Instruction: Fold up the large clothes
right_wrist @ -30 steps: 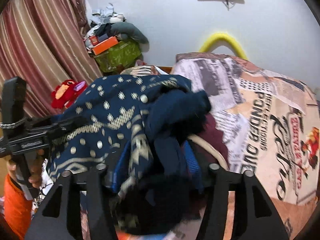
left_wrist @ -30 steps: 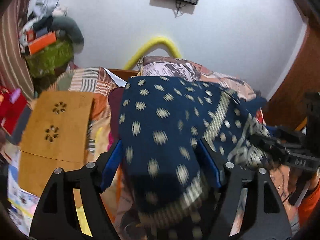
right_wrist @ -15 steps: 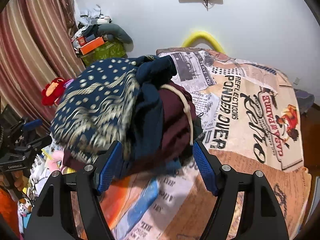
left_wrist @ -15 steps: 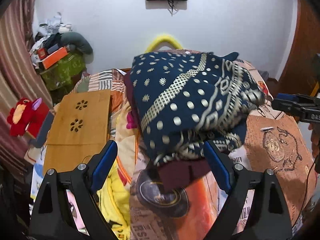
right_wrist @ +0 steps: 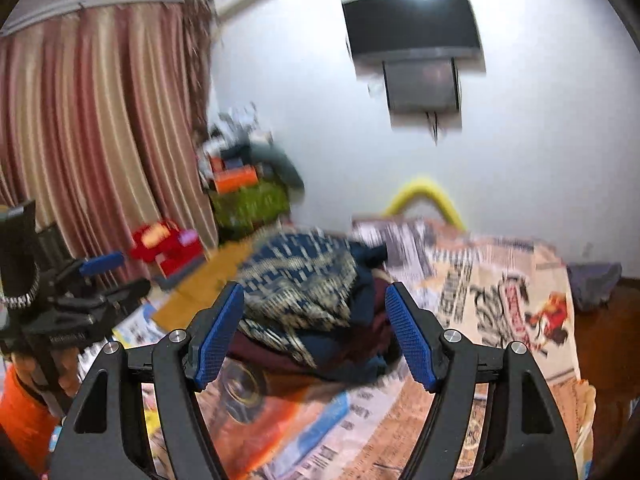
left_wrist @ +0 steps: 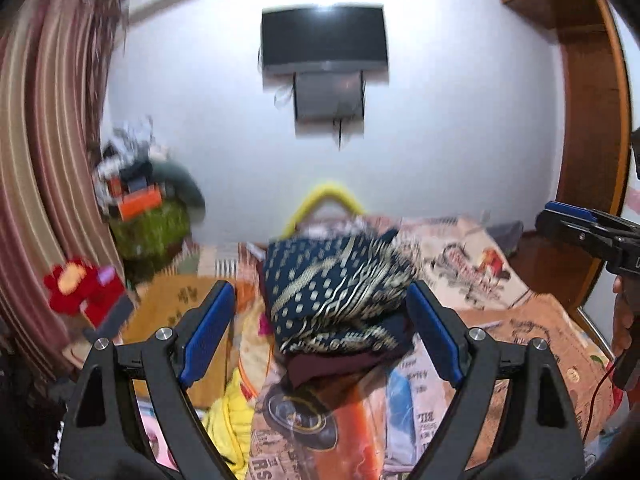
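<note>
Both grippers are hanging wide open above the bed, nothing between the fingers. Left gripper (left_wrist: pixel 320 328) is showing blue pads spread far apart, framing the folded pile but not touching it. Right gripper (right_wrist: pixel 316 332) is doing the same, jaws gaping, pads clear of the cloth. Navy patterned garment (left_wrist: pixel 336 284), dotted and striped in gold, is sitting folded in a bundle on the printed bedsheet (left_wrist: pixel 532 328), toward the head end of the bed. A maroon garment (left_wrist: pixel 340 360) is lying under it, its edge peeking out at the front. In the right wrist view the navy bundle (right_wrist: pixel 304 284) is looking blurred, maroon layer (right_wrist: pixel 264 348) again showing beneath. The other gripper is poking into each view from the side: the right one at the right edge of the left view (left_wrist: pixel 592 232), the left one at the left edge of the right view (right_wrist: pixel 80 292).

Wall-mounted TV (left_wrist: pixel 324 40) is hanging on the white wall. Striped curtain (right_wrist: pixel 88 128) is hanging at left. Red plush toy (left_wrist: pixel 80 288) is sitting near a wooden board (left_wrist: pixel 176 304). Yellow curved tube (left_wrist: pixel 324 200) is rising behind the bed.
</note>
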`<state>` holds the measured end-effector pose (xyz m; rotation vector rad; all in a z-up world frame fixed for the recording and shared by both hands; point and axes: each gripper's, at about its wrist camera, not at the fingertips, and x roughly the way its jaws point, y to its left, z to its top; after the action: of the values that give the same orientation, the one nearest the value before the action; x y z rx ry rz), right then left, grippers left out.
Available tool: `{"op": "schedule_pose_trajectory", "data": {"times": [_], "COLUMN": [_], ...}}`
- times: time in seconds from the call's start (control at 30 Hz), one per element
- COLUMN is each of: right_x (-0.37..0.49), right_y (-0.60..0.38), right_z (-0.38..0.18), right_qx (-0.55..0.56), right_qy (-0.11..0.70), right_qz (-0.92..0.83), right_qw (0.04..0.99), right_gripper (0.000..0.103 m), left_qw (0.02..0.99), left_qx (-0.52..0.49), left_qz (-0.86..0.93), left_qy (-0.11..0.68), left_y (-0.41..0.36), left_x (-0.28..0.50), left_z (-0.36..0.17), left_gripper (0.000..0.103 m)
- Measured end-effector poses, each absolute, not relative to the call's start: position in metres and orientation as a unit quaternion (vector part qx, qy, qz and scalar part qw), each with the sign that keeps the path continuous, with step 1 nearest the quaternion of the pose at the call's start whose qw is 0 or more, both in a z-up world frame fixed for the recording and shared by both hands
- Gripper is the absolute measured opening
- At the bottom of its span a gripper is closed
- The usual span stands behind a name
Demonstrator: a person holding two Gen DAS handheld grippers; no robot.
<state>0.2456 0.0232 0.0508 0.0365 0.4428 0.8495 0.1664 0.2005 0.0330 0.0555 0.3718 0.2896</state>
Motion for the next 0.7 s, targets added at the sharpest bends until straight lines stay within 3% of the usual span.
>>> {"op": "schedule_pose_trajectory", "data": {"times": [0.23, 0.57, 0.63, 0.7], "right_x": [0.182, 0.134, 0.130, 0.127], "right_y": [-0.004, -0.013, -0.012, -0.014], "right_z": [0.077, 0.069, 0.066, 0.065], "right_qx": [0.036, 0.032, 0.028, 0.024], "right_qy": [0.116, 0.052, 0.045, 0.038], "right_qz": [0.420, 0.398, 0.387, 0.379], "right_qw": [0.899, 0.915, 0.920, 0.924], "right_gripper": [0.070, 0.070, 0.073, 0.086], "left_qw": [0.986, 0.988, 0.988, 0.987], "left_qx": [0.037, 0.040, 0.032, 0.023], "left_qz": [0.135, 0.145, 0.152, 0.159], "left_qy": [0.087, 0.021, 0.016, 0.013], "left_y": [0.145, 0.107, 0.106, 0.107], "left_x": [0.104, 0.053, 0.049, 0.046], "left_z": [0.055, 0.048, 0.046, 0.044], "left_gripper": [0.088, 0.093, 0.101, 0.102]}}
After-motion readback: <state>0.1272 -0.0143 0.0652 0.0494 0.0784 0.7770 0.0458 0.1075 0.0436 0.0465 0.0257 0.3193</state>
